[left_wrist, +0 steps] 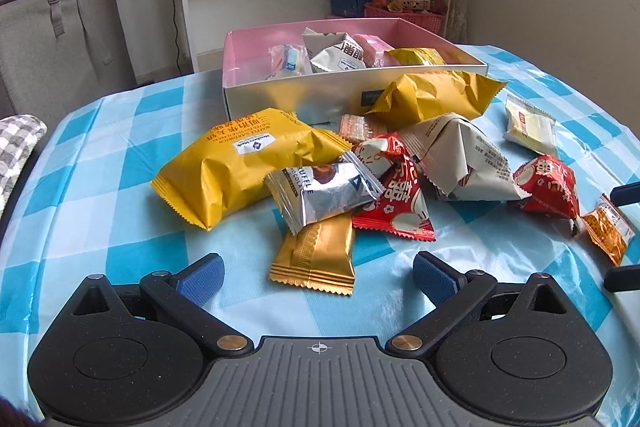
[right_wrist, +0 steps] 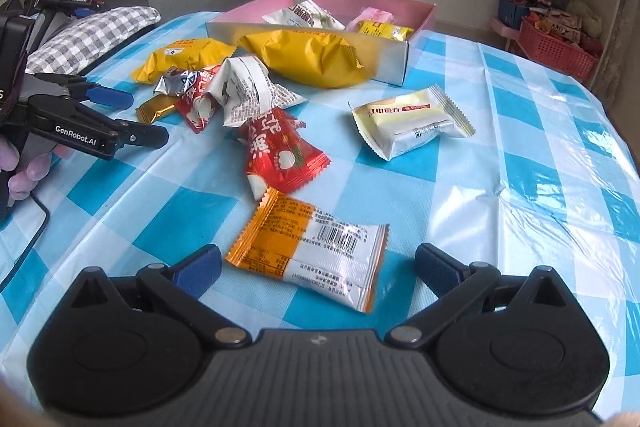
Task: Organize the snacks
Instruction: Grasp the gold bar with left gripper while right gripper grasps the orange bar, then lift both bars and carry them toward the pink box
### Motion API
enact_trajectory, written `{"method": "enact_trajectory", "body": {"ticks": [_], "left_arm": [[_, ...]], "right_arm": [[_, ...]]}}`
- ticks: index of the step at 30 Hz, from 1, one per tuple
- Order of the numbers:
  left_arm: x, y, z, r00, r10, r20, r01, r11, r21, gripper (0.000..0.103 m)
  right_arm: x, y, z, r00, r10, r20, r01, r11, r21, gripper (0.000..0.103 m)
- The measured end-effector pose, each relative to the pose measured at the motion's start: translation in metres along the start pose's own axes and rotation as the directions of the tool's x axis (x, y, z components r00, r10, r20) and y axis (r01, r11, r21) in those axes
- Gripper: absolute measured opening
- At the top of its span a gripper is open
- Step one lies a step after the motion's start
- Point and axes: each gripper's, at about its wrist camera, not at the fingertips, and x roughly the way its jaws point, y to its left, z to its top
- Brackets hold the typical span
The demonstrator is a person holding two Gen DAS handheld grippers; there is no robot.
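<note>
Left gripper (left_wrist: 318, 269) spread wide, empty, low over the checked tablecloth (left_wrist: 100, 187) with the small gold packet (left_wrist: 314, 255) lying flat right between the pads. Probably best to drop straight down and pinch across the narrow middle, not the crimped ends. Right gripper (right_wrist: 318, 265) likewise gaping, lined up on the orange-and-white packet (right_wrist: 316, 247), flat on the cloth. Pink box (right_wrist: 420, 23) waiting at the back, a few snacks inside already.
</note>
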Motion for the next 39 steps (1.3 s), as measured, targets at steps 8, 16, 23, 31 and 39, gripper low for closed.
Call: {"method": "enact_trajectory", "body": {"ticks": [8, 16, 23, 31, 39], "left_arm": [[0.004, -0.009, 0.011, 1.000, -0.008, 0.007, 0.008, 0.999, 0.036, 0.068], [-0.001, -0.020, 0.012, 1.000, -0.015, -0.013, 0.016, 0.998, 0.057, 0.033], [-0.010, -0.020, 0.012, 0.998, -0.008, -0.062, 0.009, 1.000, 0.021, 0.026], [-0.027, -0.018, 0.007, 0.993, -0.031, -0.114, 0.028, 0.999, -0.028, 0.024], [-0.052, -0.020, 0.007, 0.993, -0.076, -0.094, 0.071, 0.996, -0.052, 0.024]], "right_arm": [[0.004, 0.001, 0.003, 1.000, 0.008, 0.019, -0.008, 1.000, -0.016, 0.103], [0.001, 0.004, 0.006, 0.999, 0.021, 0.035, -0.020, 0.999, -0.032, 0.077], [-0.003, 0.010, 0.009, 0.999, 0.015, 0.037, -0.013, 0.998, -0.054, 0.058], [-0.006, 0.013, 0.015, 0.999, 0.031, 0.021, -0.030, 0.999, -0.044, 0.050], [-0.018, 0.021, 0.022, 0.998, 0.042, 0.051, -0.039, 0.998, -0.050, 0.048]]}}
